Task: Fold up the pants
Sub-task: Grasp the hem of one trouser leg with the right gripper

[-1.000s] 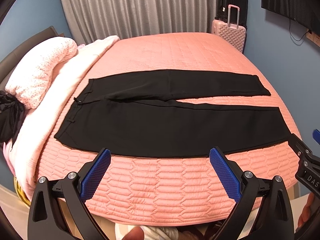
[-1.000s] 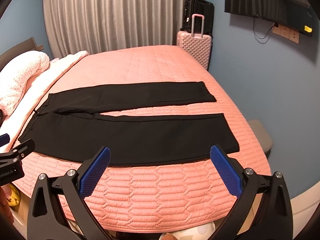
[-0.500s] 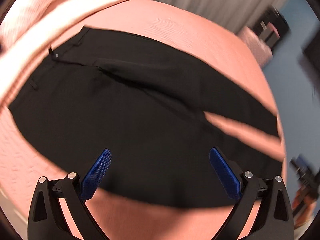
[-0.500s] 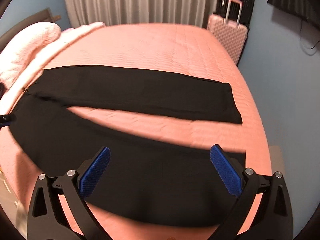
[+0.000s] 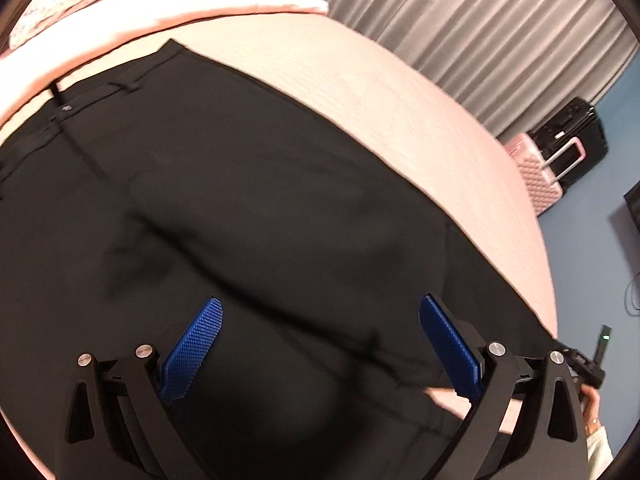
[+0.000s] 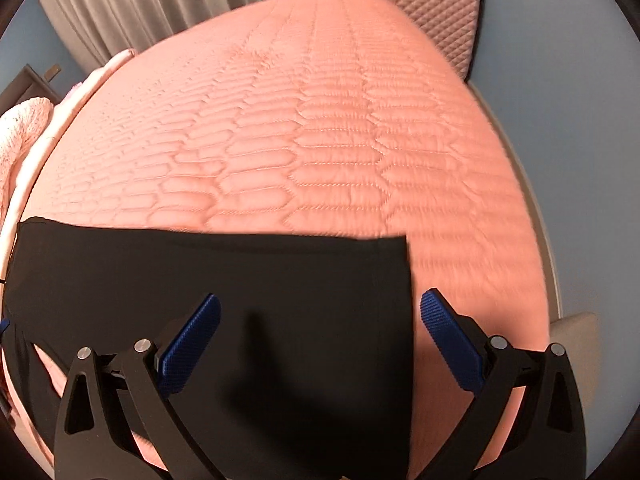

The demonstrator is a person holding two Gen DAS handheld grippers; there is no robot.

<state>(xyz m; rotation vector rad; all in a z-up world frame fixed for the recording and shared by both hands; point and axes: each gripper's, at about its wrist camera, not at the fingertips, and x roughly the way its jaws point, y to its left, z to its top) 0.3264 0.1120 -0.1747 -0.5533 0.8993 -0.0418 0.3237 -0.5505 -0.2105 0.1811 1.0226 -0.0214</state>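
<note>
Above black pants (image 5: 280, 208), both grippers spread

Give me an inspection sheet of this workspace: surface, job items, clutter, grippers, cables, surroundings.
Surface: bed with a pink quilted cover, smooth where bare.
Job's things: black pants spread flat on the cover, waistband toward the bedding pile; a leg hem lies flat and unfolded.
Clutter: white and pink bedding heaped along the bed's edge by the waistband.
Grippers: left gripper open over the pants, holding nothing; right gripper open above the hem end, holding nothing.
Cables: a thin wire on the blue wall.
Surroundings: grey curtain, pink suitcase, black suitcase.
</note>
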